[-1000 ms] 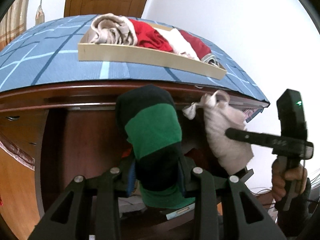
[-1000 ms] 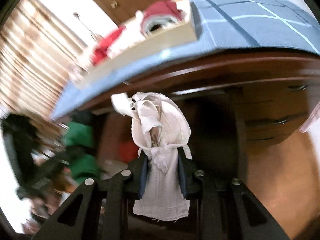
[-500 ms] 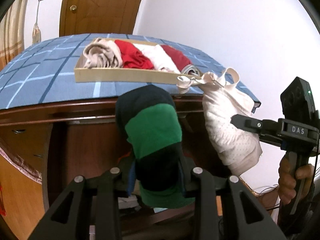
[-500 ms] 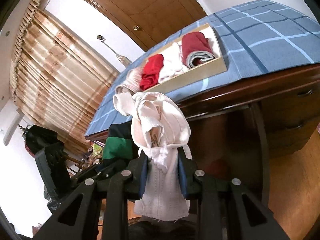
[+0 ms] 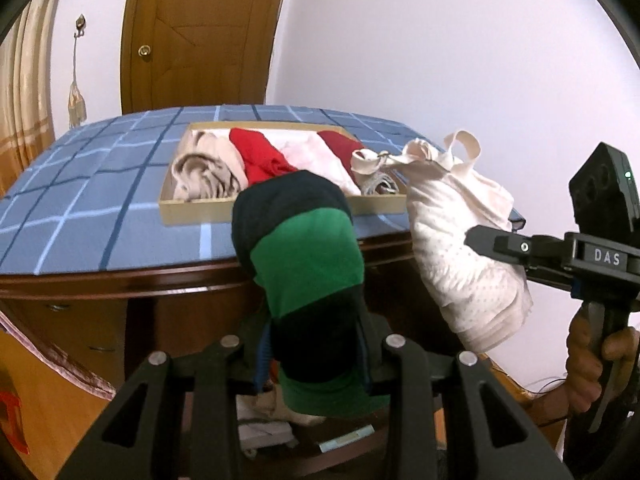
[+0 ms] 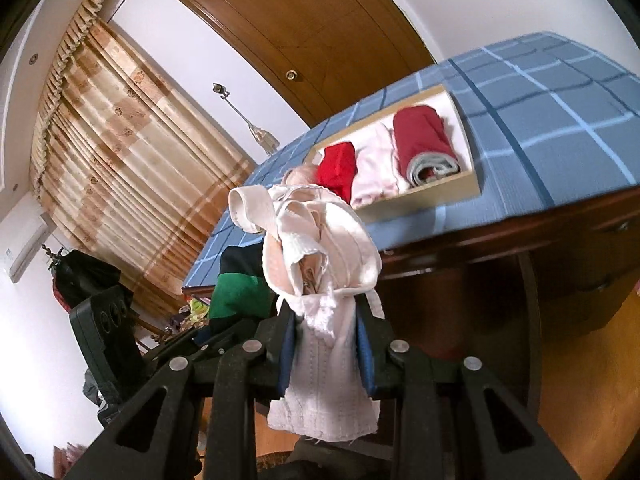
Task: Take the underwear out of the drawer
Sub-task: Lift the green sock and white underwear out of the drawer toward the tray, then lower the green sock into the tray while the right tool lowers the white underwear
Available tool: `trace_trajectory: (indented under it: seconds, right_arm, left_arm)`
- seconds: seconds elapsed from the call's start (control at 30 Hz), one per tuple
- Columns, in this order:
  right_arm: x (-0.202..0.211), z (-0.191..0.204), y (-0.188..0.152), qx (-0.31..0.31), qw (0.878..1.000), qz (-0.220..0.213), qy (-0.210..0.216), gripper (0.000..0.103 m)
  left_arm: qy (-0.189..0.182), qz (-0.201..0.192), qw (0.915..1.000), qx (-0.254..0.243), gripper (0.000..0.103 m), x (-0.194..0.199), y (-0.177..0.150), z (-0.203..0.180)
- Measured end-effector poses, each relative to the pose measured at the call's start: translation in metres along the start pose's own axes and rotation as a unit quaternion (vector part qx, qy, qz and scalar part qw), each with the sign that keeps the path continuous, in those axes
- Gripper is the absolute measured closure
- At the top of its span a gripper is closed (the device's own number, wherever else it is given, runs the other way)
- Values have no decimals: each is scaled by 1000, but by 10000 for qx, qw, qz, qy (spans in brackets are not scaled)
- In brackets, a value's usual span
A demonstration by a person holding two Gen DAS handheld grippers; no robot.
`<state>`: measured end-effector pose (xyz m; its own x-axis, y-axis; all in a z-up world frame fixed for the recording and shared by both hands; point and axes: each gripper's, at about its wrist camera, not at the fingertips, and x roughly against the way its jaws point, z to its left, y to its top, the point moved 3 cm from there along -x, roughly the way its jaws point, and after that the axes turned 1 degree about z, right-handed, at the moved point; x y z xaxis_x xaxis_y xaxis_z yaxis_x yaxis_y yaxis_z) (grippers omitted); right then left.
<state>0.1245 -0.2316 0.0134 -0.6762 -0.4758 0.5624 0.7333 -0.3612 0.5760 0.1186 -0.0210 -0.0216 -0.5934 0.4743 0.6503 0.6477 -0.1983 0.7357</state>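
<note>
My left gripper (image 5: 314, 354) is shut on a rolled green and navy garment (image 5: 308, 264), held up in front of the desk edge. In the right wrist view that roll (image 6: 236, 288) shows at the left. My right gripper (image 6: 325, 354) is shut on a cream-white bra (image 6: 320, 264) with loose straps; from the left wrist view the bra (image 5: 464, 248) hangs from the right gripper (image 5: 480, 240), held by a hand (image 5: 588, 360). A shallow wooden tray (image 5: 192, 210) on the blue checked desk top holds beige, red and pink rolled underwear (image 5: 256, 160). The drawer is hidden behind the garments.
A blue checked cloth (image 5: 88, 184) covers the dark wooden desk (image 5: 132, 280), whose front edge lies close ahead. In the right wrist view the tray (image 6: 456, 190) sits near the desk corner. A wooden door (image 5: 200, 32), curtains (image 6: 120, 152) and a white wall stand behind.
Both grippers have risen with their garments, so the desk top and the tray now show from above. The right gripper with the bra has come up level with the desk edge.
</note>
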Motion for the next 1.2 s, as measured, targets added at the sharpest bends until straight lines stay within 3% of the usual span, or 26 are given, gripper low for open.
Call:
trace_trajectory:
  seconds: [0.7,1.2]
  right_arm:
    - [-16,22,60,47,9989,-460,-79,74]
    - [-30,8,103,-87,9960,-781,-420,74]
  left_arm:
    - [434,-339,9977,-398,71,-12,69,6]
    - [642,-497,9958,-414,71,-35,111,32]
